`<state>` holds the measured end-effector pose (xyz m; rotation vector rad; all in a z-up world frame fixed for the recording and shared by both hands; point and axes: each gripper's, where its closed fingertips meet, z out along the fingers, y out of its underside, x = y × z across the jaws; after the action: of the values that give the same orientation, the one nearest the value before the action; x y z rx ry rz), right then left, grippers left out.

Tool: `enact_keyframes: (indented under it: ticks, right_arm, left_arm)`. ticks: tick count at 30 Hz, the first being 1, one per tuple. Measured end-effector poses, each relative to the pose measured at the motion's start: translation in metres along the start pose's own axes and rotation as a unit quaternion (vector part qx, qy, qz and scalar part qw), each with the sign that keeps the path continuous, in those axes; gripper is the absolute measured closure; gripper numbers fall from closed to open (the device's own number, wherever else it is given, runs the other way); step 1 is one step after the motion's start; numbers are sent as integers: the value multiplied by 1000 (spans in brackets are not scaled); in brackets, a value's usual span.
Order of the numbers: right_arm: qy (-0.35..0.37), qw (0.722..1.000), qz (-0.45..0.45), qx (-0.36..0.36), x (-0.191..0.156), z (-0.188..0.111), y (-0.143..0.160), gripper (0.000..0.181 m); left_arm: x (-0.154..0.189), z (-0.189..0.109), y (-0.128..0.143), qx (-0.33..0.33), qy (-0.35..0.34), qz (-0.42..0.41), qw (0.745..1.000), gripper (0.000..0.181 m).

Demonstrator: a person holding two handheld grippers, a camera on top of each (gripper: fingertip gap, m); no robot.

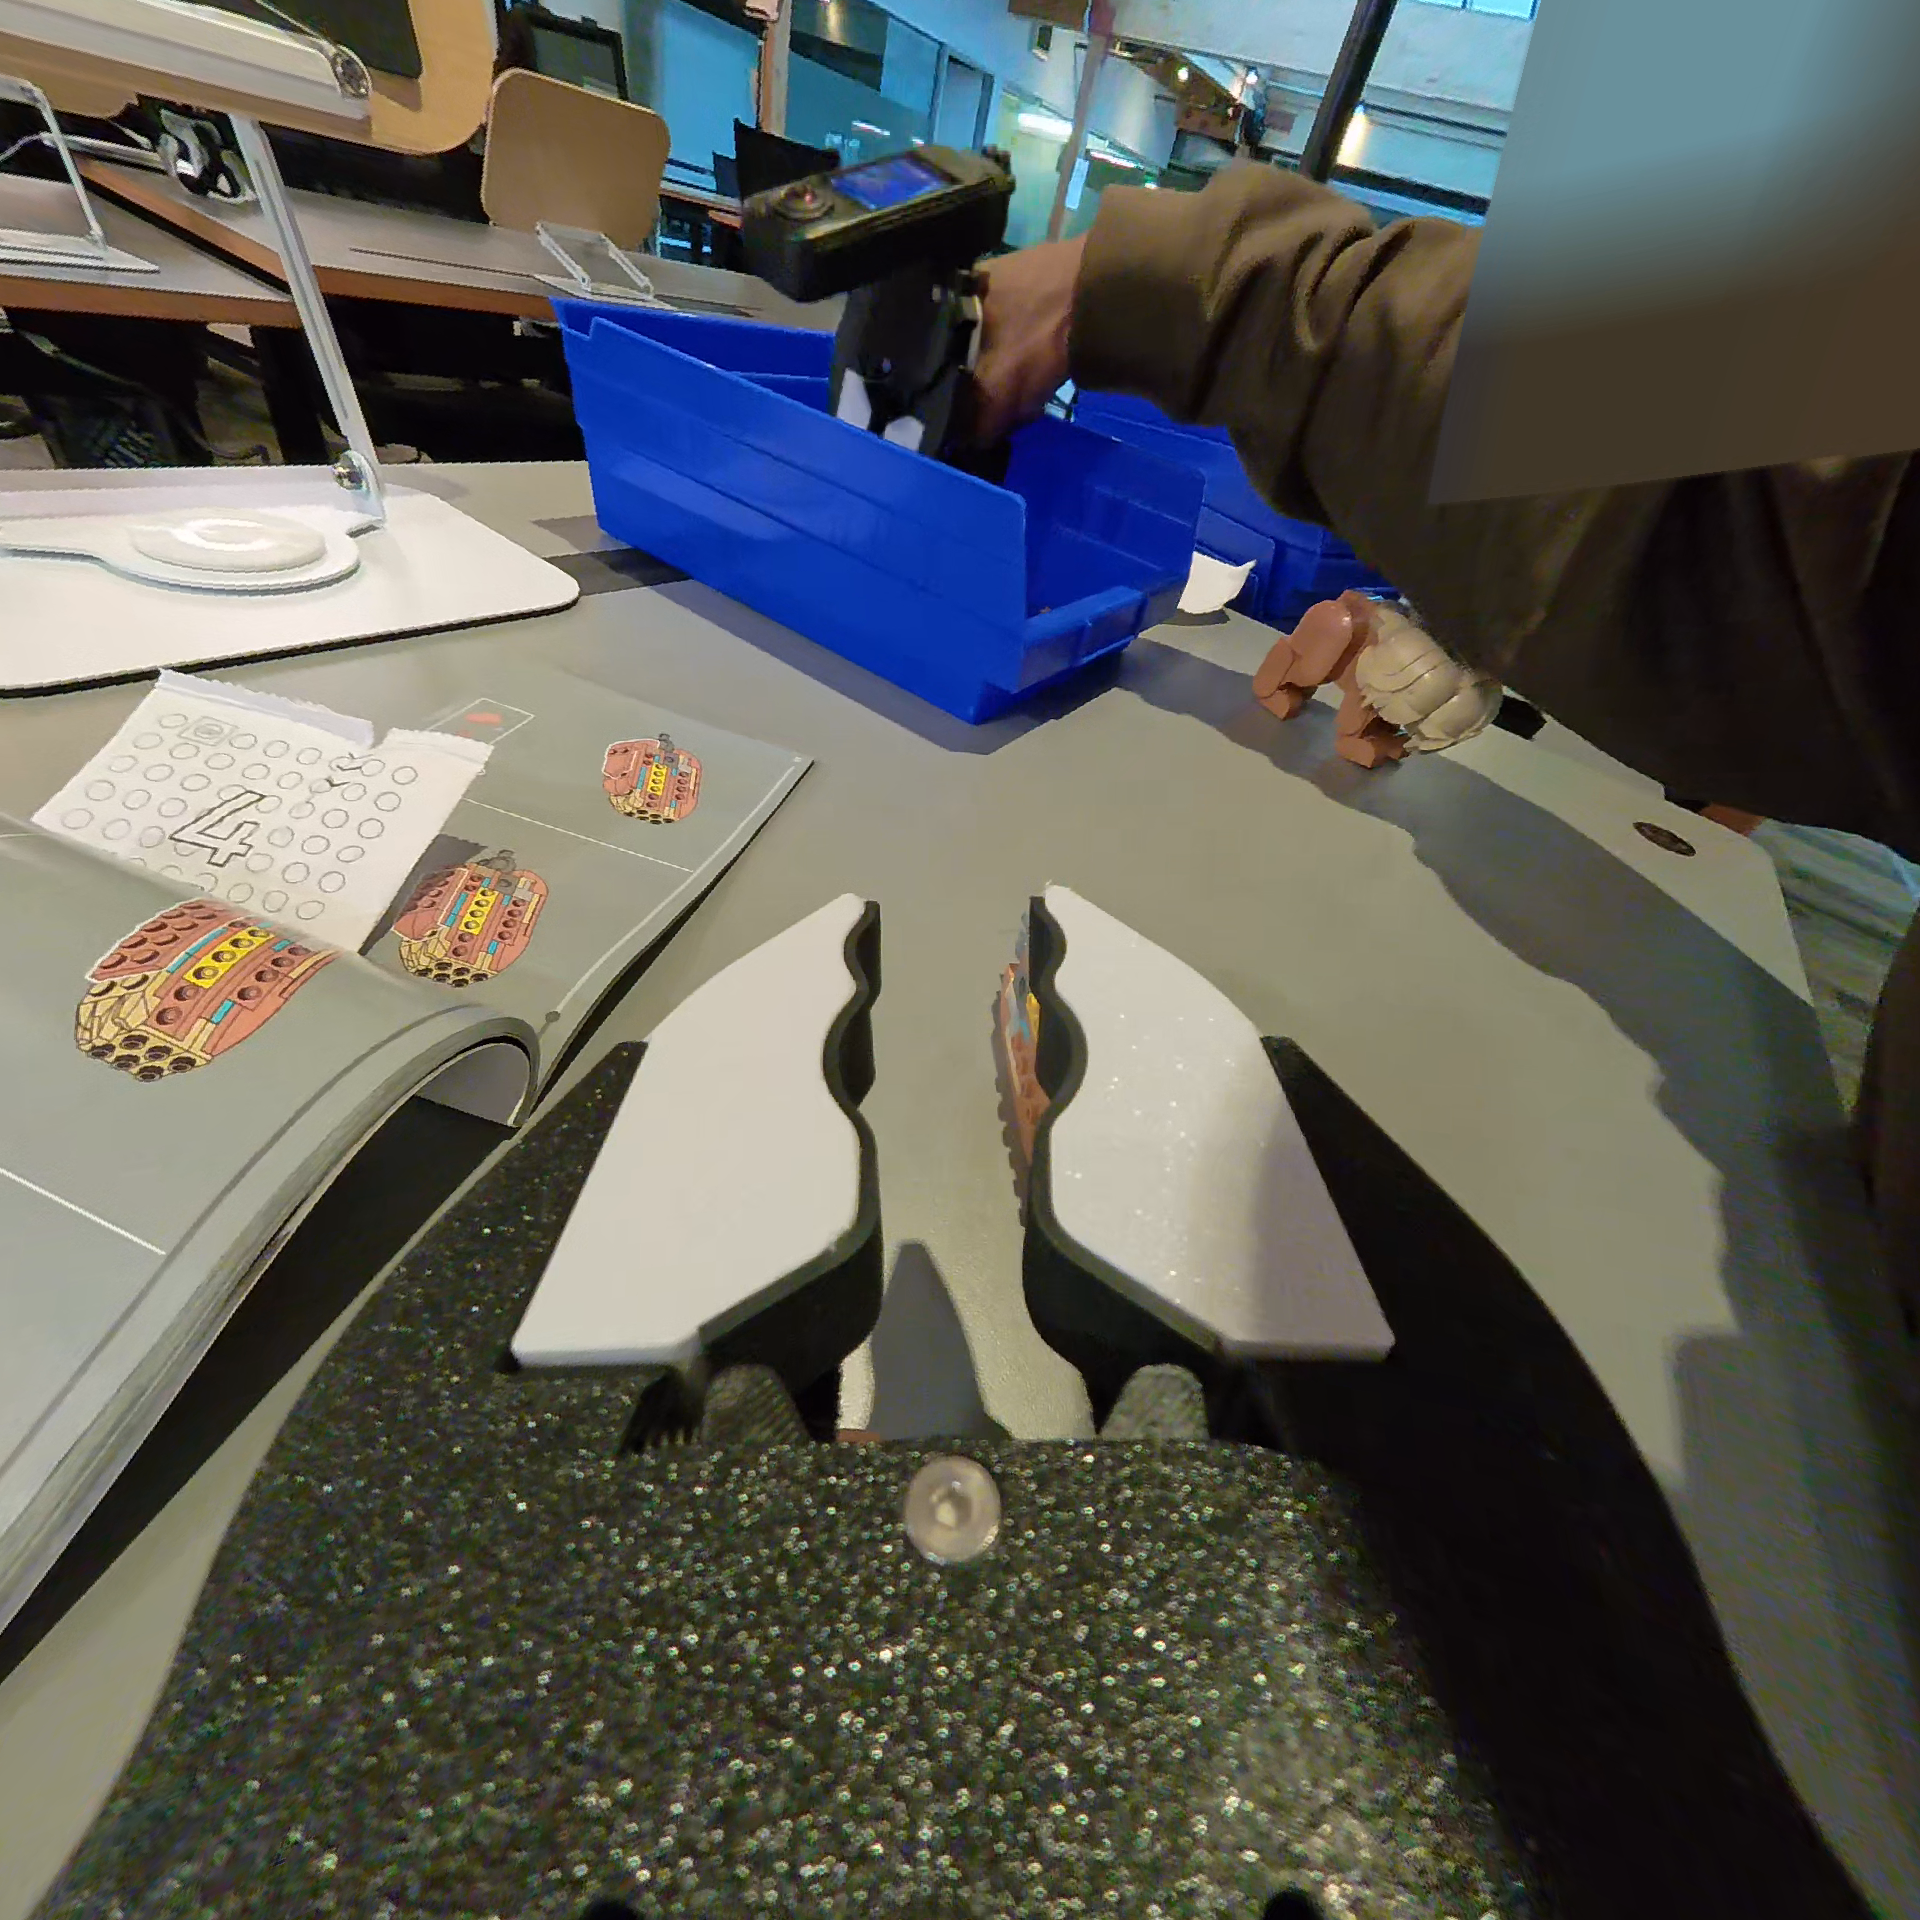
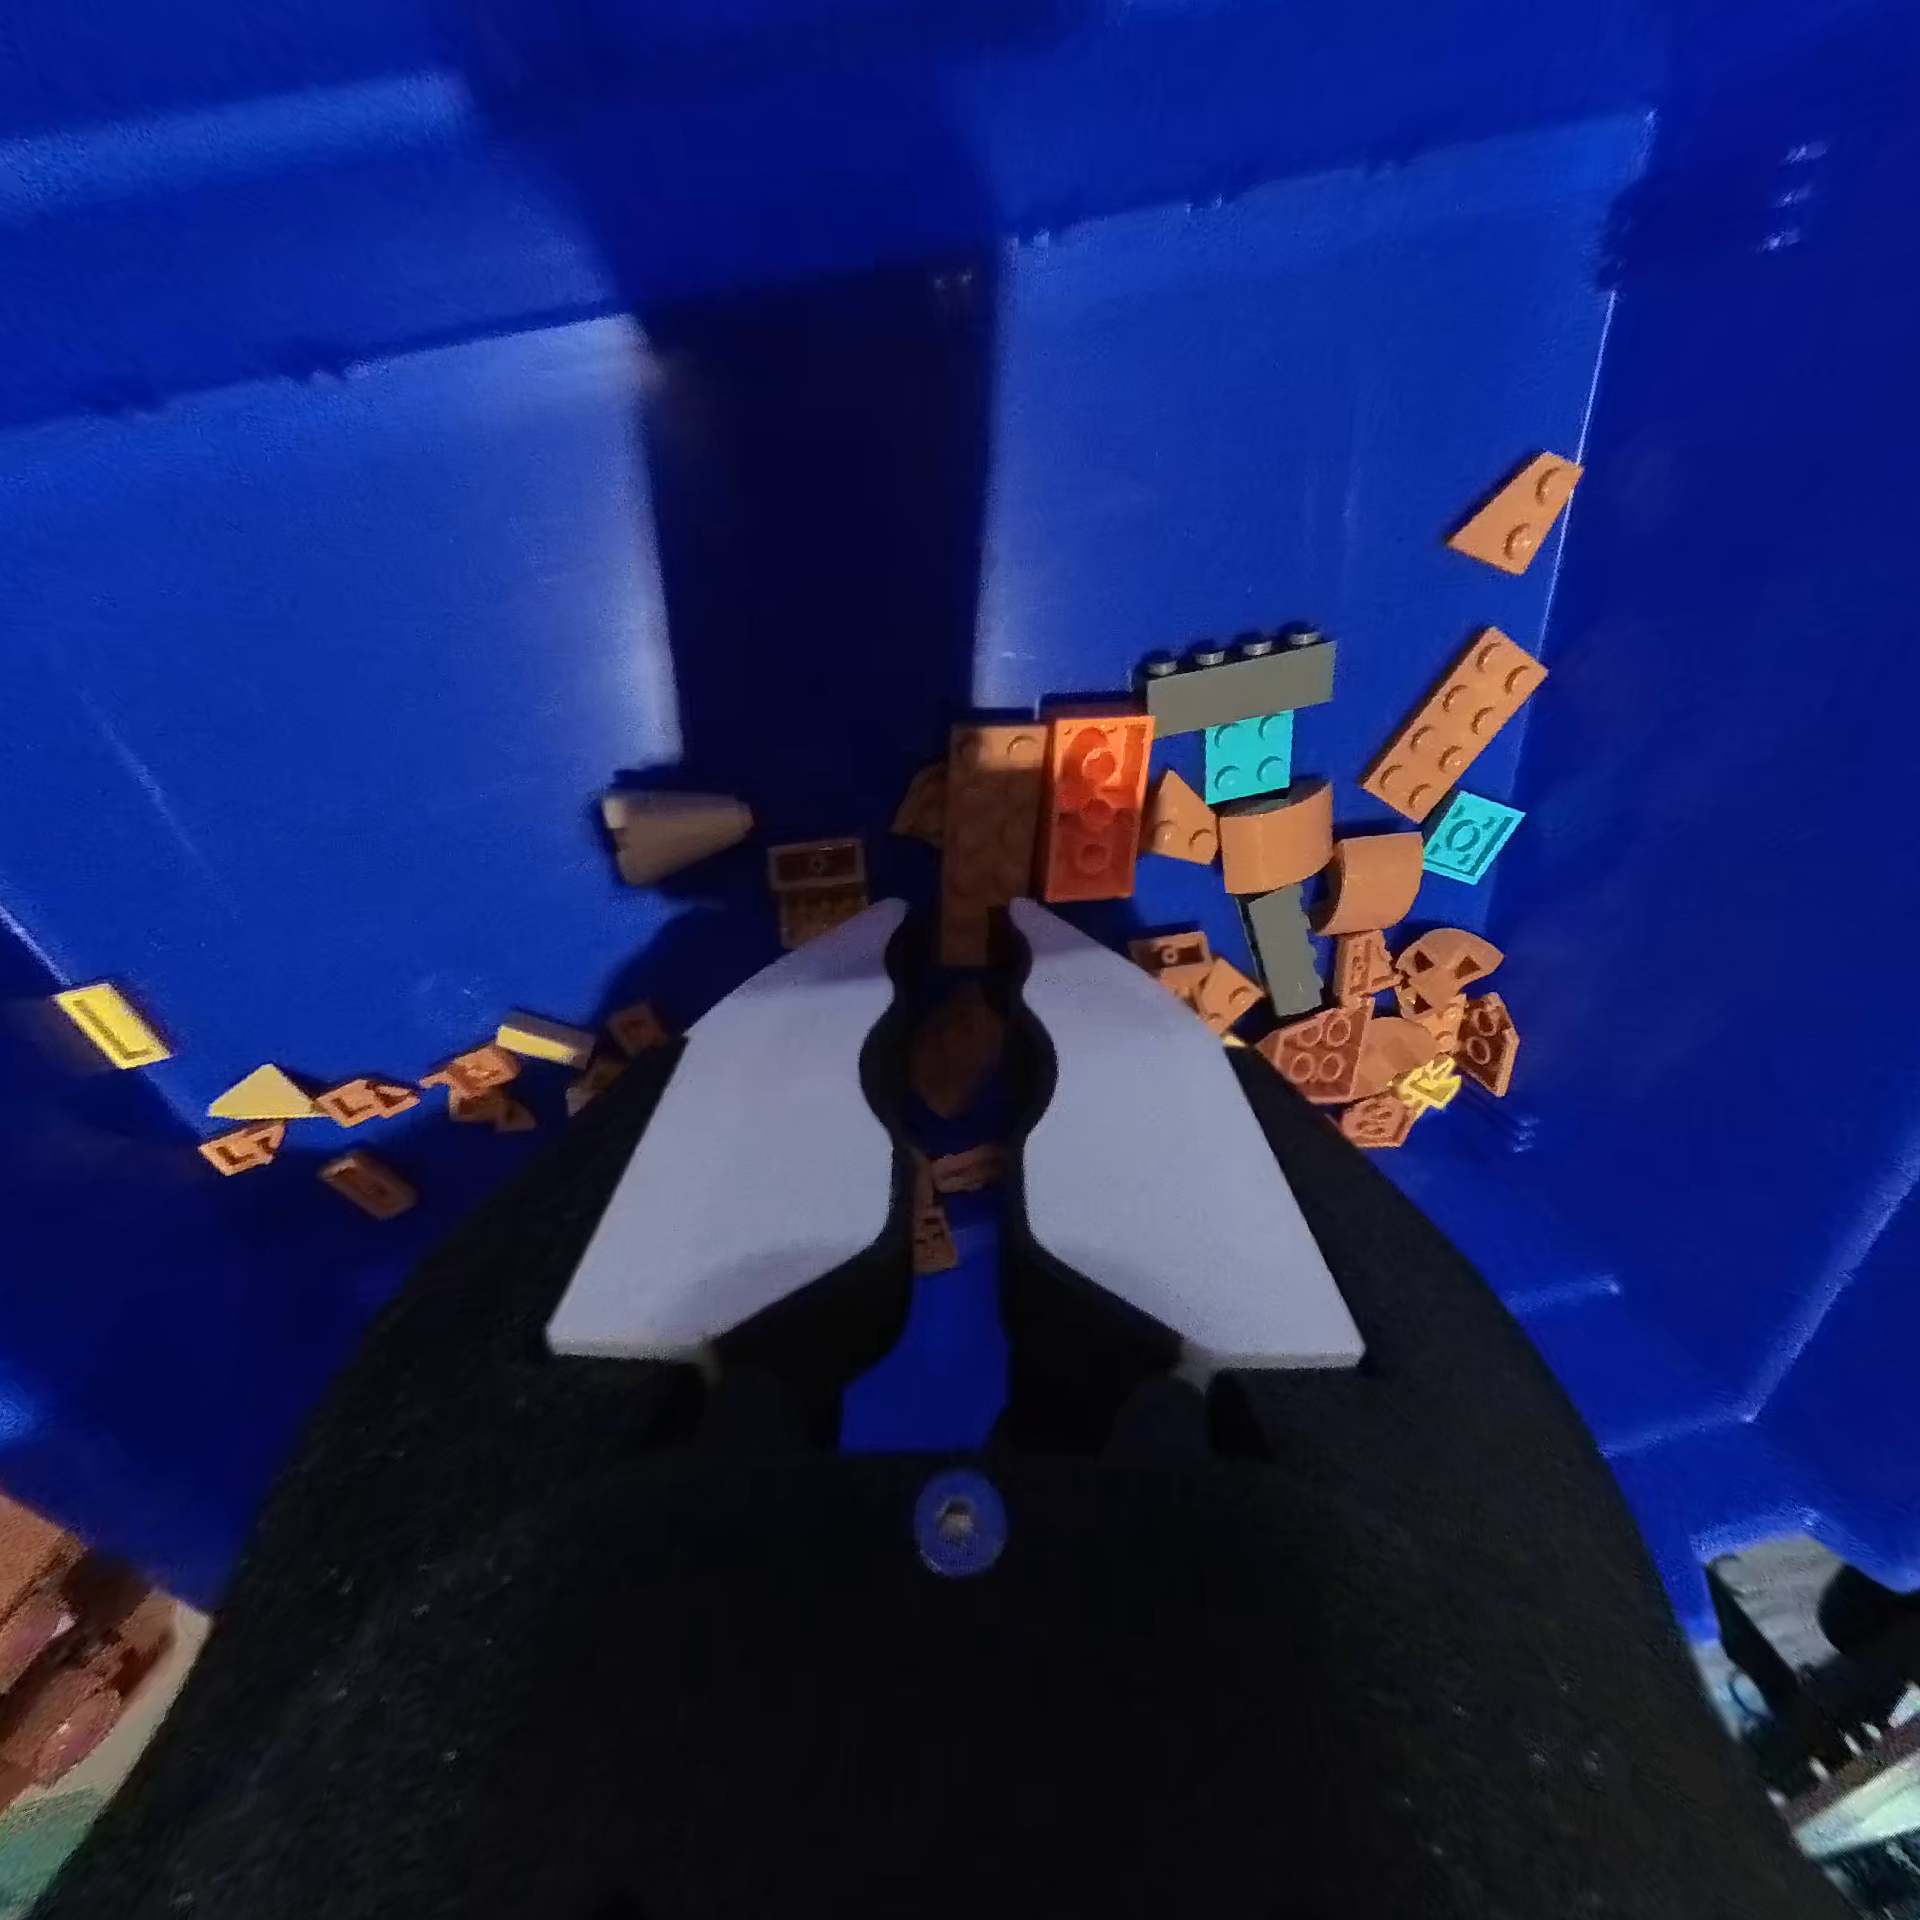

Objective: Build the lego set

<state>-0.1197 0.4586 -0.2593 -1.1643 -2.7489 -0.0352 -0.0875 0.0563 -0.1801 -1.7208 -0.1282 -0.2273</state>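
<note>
My left gripper (image 1: 956, 914) is open and hovers low over the grey table (image 1: 1143, 831). A small brown Lego assembly (image 1: 1018, 1049) shows at the inner edge of its right finger; I cannot tell whether they touch. My right gripper (image 2: 961, 920) is down inside the blue bin (image 2: 312, 520), shut on a long brown plate (image 2: 982, 810) that sticks out past the fingertips. In the left wrist view the right gripper (image 1: 904, 395) dips into the blue bin (image 1: 831, 540), held by a hand.
Loose pieces lie on the bin floor: an orange-red plate (image 2: 1091, 810), a grey brick (image 2: 1236, 686), a teal plate (image 2: 1247, 758), several brown plates. On the table are an open instruction booklet (image 1: 312, 987), a torn paper bag (image 1: 239, 810), a white pad (image 1: 260, 603), a brown-and-tan build (image 1: 1382, 686). My hands' fingertips stand some 40 centimetres from each other. About 5 centimetres separates my right fingertips from the grey brick (image 2: 1236, 686).
</note>
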Motion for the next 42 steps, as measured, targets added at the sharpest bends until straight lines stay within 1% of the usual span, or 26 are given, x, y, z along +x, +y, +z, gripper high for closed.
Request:
enact_keyframes:
  ticks: [6,12,18,22,25,28,31,34,38,40,42]
  right_arm:
    - [14,1000,-3,-1,7,1,-3,162]
    - [-1,1000,1,-5,8,5,-2,159]
    - [-35,999,15,2,8,6,-5,163]
    - [-34,999,16,-3,8,6,-3,164]
    - [-12,1000,4,-5,7,-2,-1,164]
    - [9,1000,0,16,2,-24,-4,164]
    - [35,999,-8,40,-12,-56,-11,164]
    - [65,995,-18,76,-37,-92,-26,164]
    - [90,987,-45,124,-89,-131,-50,165]
    - [90,983,-58,149,-118,-142,-62,165]
    - [82,979,-68,173,-149,-147,-75,165]
  left_arm:
    - [0,0,0,0,0,-1,1000,154]
    - [0,0,0,-1,0,-1,1000,154]
    - [0,0,0,-1,1,0,1000,154]
    - [0,0,0,0,1,1,1000,154]
    - [1,0,0,0,1,3,1000,154]
    - [2,2,3,-11,5,4,1000,154]
    - [6,5,9,-36,11,12,999,149]
    - [10,7,17,-64,15,23,998,137]
    - [18,8,30,-105,19,31,994,120]
    - [27,7,38,-130,31,36,990,118]
    - [34,7,45,-148,31,47,987,118]
